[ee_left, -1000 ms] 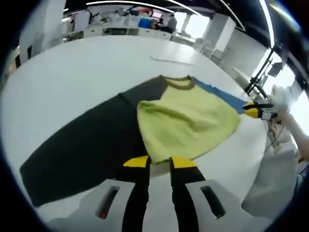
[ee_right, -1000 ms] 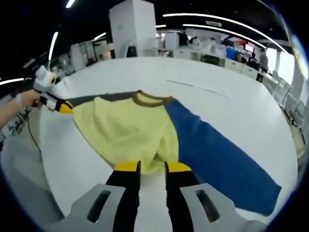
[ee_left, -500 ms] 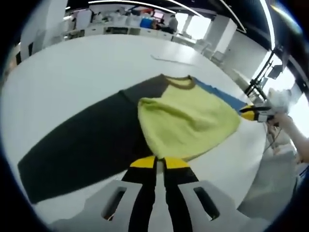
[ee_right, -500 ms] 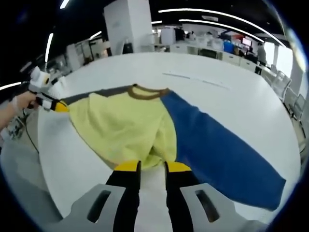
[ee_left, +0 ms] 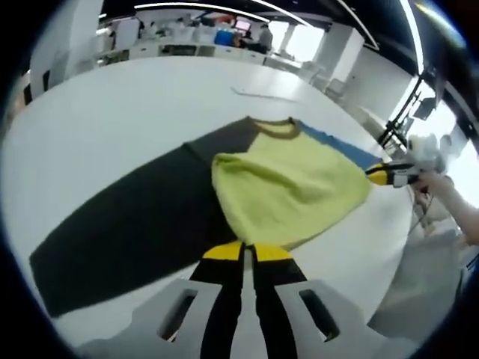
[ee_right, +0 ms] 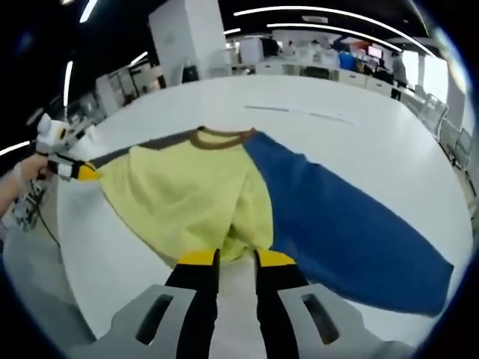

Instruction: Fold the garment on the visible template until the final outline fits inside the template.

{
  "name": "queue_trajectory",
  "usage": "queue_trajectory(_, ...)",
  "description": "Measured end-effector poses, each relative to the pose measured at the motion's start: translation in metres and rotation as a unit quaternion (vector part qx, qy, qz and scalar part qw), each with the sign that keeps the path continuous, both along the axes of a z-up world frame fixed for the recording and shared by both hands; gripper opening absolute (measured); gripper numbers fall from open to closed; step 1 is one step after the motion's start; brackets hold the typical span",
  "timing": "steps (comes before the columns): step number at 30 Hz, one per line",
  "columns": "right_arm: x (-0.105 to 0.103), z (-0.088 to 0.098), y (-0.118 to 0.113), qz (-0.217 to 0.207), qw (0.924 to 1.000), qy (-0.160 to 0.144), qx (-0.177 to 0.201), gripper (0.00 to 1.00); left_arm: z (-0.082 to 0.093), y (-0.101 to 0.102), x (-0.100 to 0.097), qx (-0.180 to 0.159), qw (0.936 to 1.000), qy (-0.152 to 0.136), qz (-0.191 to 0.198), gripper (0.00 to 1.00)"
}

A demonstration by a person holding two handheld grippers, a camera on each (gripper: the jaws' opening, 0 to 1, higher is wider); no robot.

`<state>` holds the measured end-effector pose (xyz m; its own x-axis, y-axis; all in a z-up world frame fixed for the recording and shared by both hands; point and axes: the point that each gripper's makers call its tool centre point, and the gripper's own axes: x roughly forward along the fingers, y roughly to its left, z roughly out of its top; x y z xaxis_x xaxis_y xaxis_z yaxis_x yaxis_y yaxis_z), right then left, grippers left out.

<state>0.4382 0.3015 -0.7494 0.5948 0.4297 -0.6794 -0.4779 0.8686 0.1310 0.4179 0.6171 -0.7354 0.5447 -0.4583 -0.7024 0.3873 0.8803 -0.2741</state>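
Left gripper view: one garment (ee_left: pixel 288 191), two tongs (ee_left: pixel 247 252) (ee_left: pixel 376 173) gripping its hem.

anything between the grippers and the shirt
Nothing visible. The left gripper and right gripper each sit right at the hem of the shirt, with only bare table around.

an open-plan office is shown: rows of desks with monitors (ee_left: pixel 224 34) are seen along the top of the frame, lit by long ceiling light strips (ee_right: pixel 329 26), with white columns (ee_right: pixel 183 41) between.
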Motion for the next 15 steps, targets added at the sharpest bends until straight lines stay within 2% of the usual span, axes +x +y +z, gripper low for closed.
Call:
queue_trajectory(3,0.0003,-0.0042,-0.002,-0.011,0.9999,0.006,0.005,0.18,0.0004,0.0007,0.0001,0.0,1.0,0.0,0.0,0.0)
queue_trajectory(9,-0.0003,-0.0036,0.0014,-0.034,0.9986,0.013,0.038,0.15,-0.0007,0.0012,-0.0007,0.001,1.0,0.002,-0.001,0.0)
queue_trajectory(15,-0.0025,-0.006,0.0034,-0.04,0.9983,0.018,0.038,0.13,-0.0006,0.001,-0.0016,0.001,1.0,0.002,-0.002,0.01)
